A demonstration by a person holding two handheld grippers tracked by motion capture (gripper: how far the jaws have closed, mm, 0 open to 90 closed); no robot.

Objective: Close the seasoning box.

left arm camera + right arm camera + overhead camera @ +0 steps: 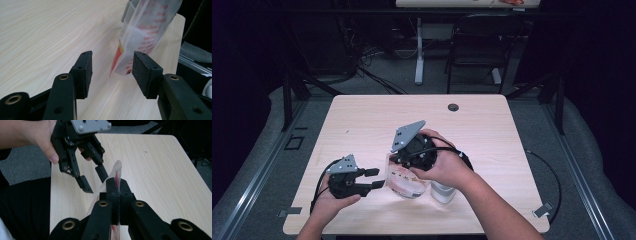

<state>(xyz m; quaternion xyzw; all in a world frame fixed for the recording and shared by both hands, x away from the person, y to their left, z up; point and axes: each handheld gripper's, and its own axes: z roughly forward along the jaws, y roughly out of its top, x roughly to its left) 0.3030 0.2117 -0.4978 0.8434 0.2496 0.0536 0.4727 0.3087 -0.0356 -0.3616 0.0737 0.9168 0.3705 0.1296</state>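
A wide, light wooden tabletop (492,130) is seen across the middle of the high view. A small dark round hole (453,107) is set in it near its far edge, in the upper middle of that frame.

A see-through plastic bag with red print (404,181) is seen in the lower middle of the high view, between the two tools. It is held up on its edge and is hung from the right hand-held gripper (117,191). In the left gripper view the same bag (145,35) is seen in the upper right, with its lower corner low over the wood. Whether that corner is touching the wood cannot be told.

A white rounded object (443,191) is seen just under the right forearm, in the lower middle of the high view. What it is cannot be told.

The right hand-held gripper, black with a grey three-cornered plate, is seen at the centre of the high view. Its jaws are pressed together on the top edge of the bag, as is seen at the bottom centre of the right gripper view.

The left hand-held gripper (373,178) is seen in the lower left of the high view, held in the left hand (332,200). Its jaws are spread apart, and the bag's lower corner is seen just beyond the right-hand pad, with a gap left on the other side. The pads (85,72) are not pressed on the bag.
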